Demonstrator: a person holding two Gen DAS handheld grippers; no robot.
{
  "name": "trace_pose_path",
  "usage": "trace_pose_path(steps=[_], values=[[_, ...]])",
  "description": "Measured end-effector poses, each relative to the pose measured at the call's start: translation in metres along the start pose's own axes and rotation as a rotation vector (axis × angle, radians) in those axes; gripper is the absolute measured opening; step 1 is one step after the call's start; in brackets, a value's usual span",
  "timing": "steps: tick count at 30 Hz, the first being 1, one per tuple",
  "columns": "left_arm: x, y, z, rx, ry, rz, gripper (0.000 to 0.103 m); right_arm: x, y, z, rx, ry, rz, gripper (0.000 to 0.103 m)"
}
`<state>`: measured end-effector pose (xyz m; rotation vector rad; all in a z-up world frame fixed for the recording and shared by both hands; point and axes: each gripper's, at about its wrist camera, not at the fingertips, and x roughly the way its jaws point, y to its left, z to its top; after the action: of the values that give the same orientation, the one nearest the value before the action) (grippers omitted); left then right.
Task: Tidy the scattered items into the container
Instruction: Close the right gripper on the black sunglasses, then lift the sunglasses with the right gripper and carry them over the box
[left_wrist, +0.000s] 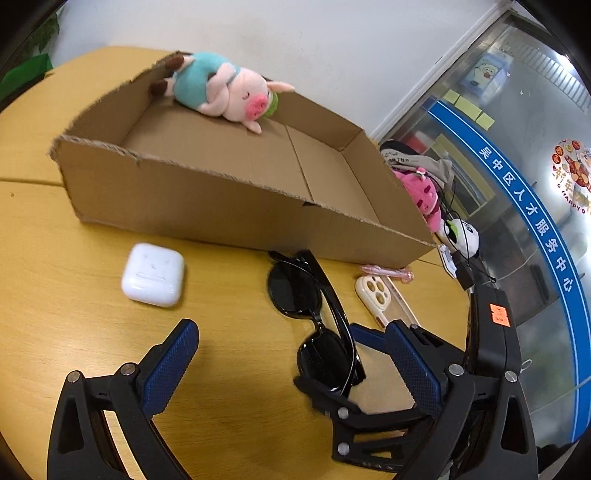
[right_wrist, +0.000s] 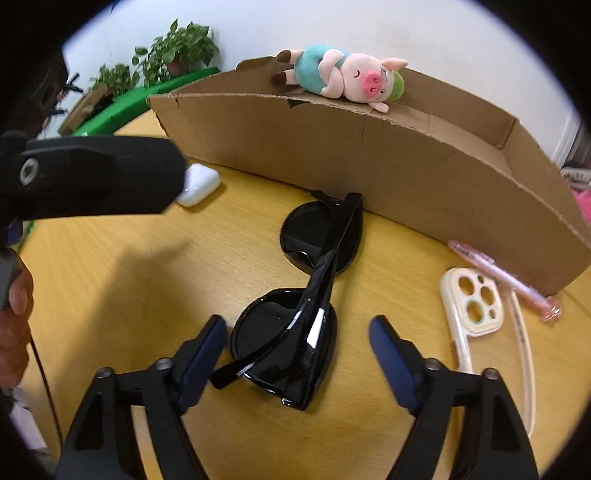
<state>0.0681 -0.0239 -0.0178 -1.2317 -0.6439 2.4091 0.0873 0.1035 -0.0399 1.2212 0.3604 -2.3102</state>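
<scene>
Folded black sunglasses (right_wrist: 295, 306) lie on the yellow bench (right_wrist: 129, 280) at frame centre, between the spread, released right tongs (right_wrist: 297, 343). The left tongs (left_wrist: 291, 354) also gape wide, empty. Behind, across the upper frame, the cardboard box (right_wrist: 369, 162) holds a pig plush (right_wrist: 343, 77). A white earbud case (left_wrist: 153, 275) sits centre left; a phone case (right_wrist: 476, 306) and pink pen (right_wrist: 506, 280) lie lower right.

folded black sunglasses (right_wrist: 295, 306), white earbud case (left_wrist: 153, 275), phone case (right_wrist: 476, 306), pink pen (right_wrist: 506, 278) beside cardboard box (left_wrist: 207, 206)
</scene>
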Motion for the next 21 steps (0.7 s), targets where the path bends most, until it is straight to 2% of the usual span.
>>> trace_pose_path(steps=[1, 5, 10, 12, 13, 16, 17, 21], values=[[0.002, 0.0, 0.0, -0.005, 0.006, -0.014, 0.102, -0.003, -0.002, 0.0, 0.003, -0.006, 0.004, 0.055], [0.015, 0.001, -0.001, -0.035, 0.045, -0.077, 0.1, -0.011, -0.01, -0.008, 0.026, -0.019, 0.035, 0.055], [0.04, 0.009, -0.002, -0.125, 0.112, -0.15, 0.089, -0.021, -0.029, -0.02, 0.152, -0.041, 0.185, 0.055], [0.05, 0.011, 0.0, -0.161, 0.126, -0.177, 0.077, -0.021, -0.033, -0.023, 0.181, -0.044, 0.23, 0.055], [0.053, 0.011, 0.001, -0.175, 0.134, -0.191, 0.074, -0.023, -0.035, -0.025, 0.195, -0.047, 0.255, 0.055], [0.063, 0.01, 0.002, -0.202, 0.158, -0.205, 0.057, -0.024, -0.035, -0.029, 0.205, -0.057, 0.278, 0.055], [0.065, 0.01, 0.001, -0.209, 0.168, -0.21, 0.048, -0.024, -0.035, -0.029, 0.204, -0.058, 0.287, 0.055], [0.07, 0.012, -0.002, -0.241, 0.194, -0.255, 0.044, -0.025, -0.036, -0.033, 0.194, -0.067, 0.298, 0.054]])
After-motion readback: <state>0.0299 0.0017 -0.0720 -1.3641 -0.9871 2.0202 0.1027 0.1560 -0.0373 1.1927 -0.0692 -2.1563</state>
